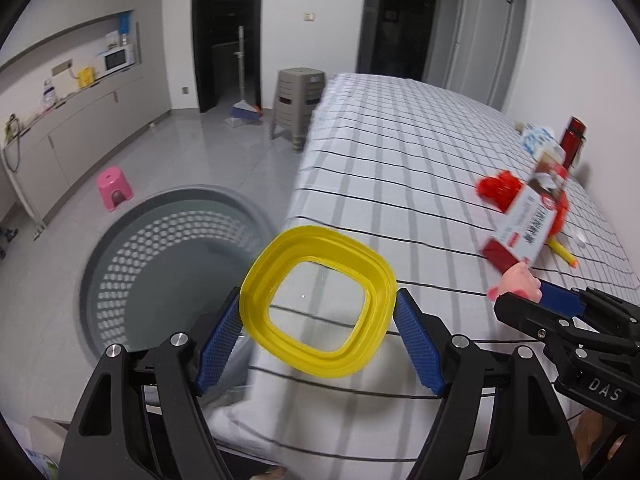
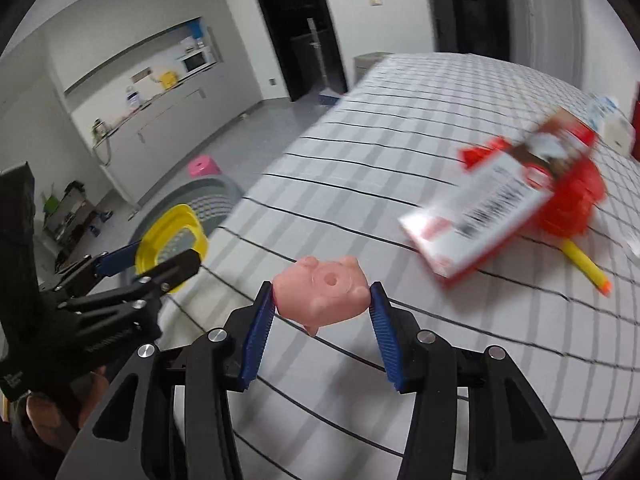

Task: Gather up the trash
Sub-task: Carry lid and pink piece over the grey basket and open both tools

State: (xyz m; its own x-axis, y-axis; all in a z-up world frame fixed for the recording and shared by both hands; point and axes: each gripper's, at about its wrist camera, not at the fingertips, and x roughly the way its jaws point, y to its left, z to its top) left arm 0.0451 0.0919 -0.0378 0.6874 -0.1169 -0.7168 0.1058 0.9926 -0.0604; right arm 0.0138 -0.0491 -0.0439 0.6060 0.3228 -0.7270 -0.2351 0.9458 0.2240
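Note:
My left gripper [image 1: 318, 312] is shut on a yellow square plastic ring lid [image 1: 260, 288], held over the table's left edge, beside a grey perforated waste basket [image 1: 132, 264] on the floor. My right gripper [image 2: 322, 300] is shut on a pink toy pig [image 2: 320, 294], held above the checked tablecloth [image 2: 400, 160]. The pig [image 1: 516, 282] and right gripper also show in the left wrist view, at the right. A red-and-white carton [image 2: 480, 200], a red plastic thing [image 2: 576, 196] and a yellow foam dart [image 2: 586, 268] lie on the table.
A grey stool [image 1: 298, 100] stands at the table's far corner, a pink stool [image 1: 114, 188] behind the basket. A red bottle [image 1: 572, 140] and a blue-white pack [image 1: 540, 138] sit at the table's far right. A counter [image 1: 60, 128] runs along the left wall.

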